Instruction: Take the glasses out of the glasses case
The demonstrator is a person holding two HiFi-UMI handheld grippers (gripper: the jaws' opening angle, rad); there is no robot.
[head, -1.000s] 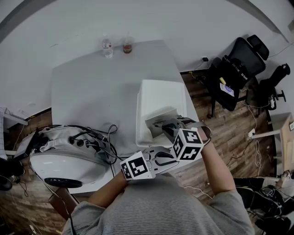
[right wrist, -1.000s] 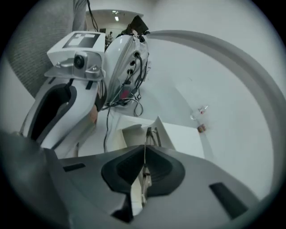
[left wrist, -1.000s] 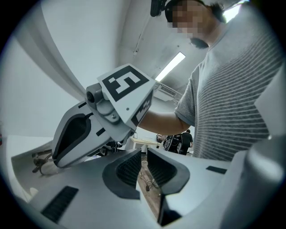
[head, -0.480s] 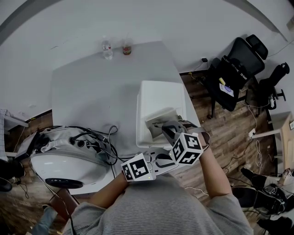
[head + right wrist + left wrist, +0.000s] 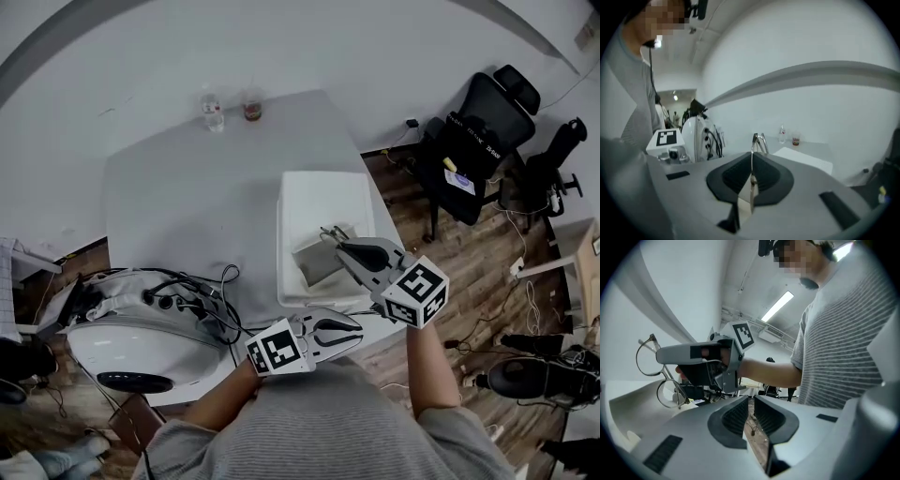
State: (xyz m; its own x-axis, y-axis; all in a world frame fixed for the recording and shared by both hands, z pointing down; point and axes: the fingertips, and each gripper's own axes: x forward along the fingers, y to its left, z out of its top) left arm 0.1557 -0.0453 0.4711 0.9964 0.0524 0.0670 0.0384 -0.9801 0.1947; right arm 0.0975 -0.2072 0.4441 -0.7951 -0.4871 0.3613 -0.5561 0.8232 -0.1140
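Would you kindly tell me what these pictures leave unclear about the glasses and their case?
The glasses: in the right gripper view, only a sliver of frame shows past the right gripper's shut jaws.
The glasses case: head view, too small to see inside.
The bottle: head view, label too small to read.

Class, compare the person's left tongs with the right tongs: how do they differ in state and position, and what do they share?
The grey left tongs stand slightly apart with nothing between them, while the grey right tongs are shut on thin wire-framed glasses. The left tongs sit close to the person's body, while the right tongs reach out over the white rectangular tray. Both are grey, hand-held and carry square markers.
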